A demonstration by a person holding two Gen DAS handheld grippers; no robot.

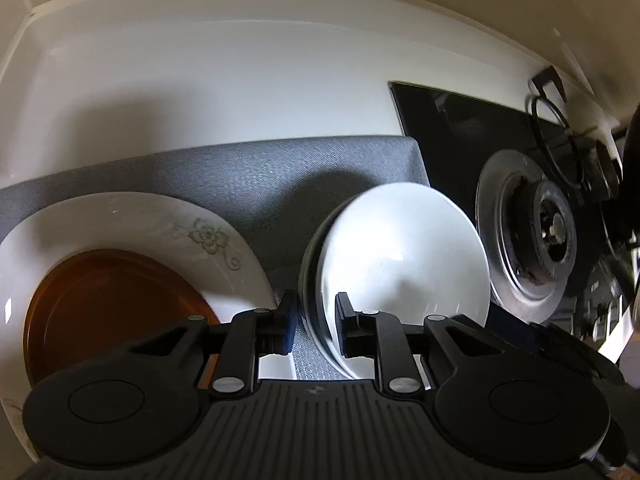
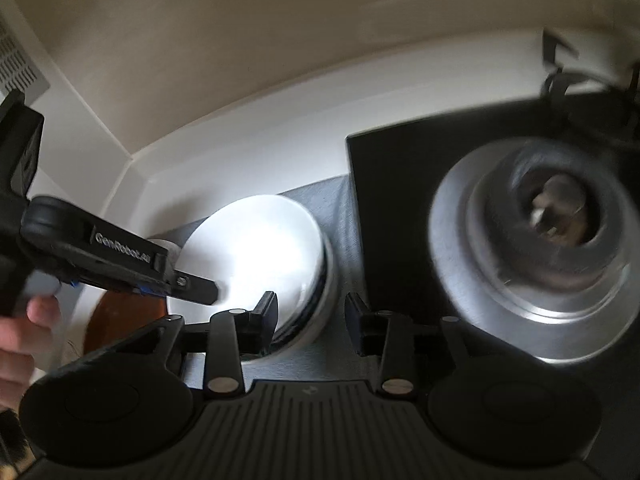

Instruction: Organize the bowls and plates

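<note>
The left gripper [image 1: 316,322] stands part open with its jaws on either side of the near rim of a white round ceramic bowl [image 1: 404,256]: one finger outside, one inside the bowl. That placement suits a rim pinch, probably because the bowl is too wide to be taken whole. The jaws do not look closed onto the rim yet, though contact is hard to judge.

The white bowl sits nested in what looks like a second bowl with a dark-edged, silvery rim [image 2: 326,300], just ahead of the gripper on a grey woven mat [image 1: 248,184] covering the counter [image 1: 200,92]. To the left of the gripper a brown glossy round plate [image 1: 108,304] lies on a white plate with a pale flower print [image 1: 192,232], likes apparently stacked with likes.

The right gripper [image 2: 312,320] is open and holds nothing; it hovers beside the bowls' right edge, perhaps to steady the lower bowl. A gas burner with a round silver ring [image 2: 536,268] lies to its right on a black hob, near enough to need care.
</note>
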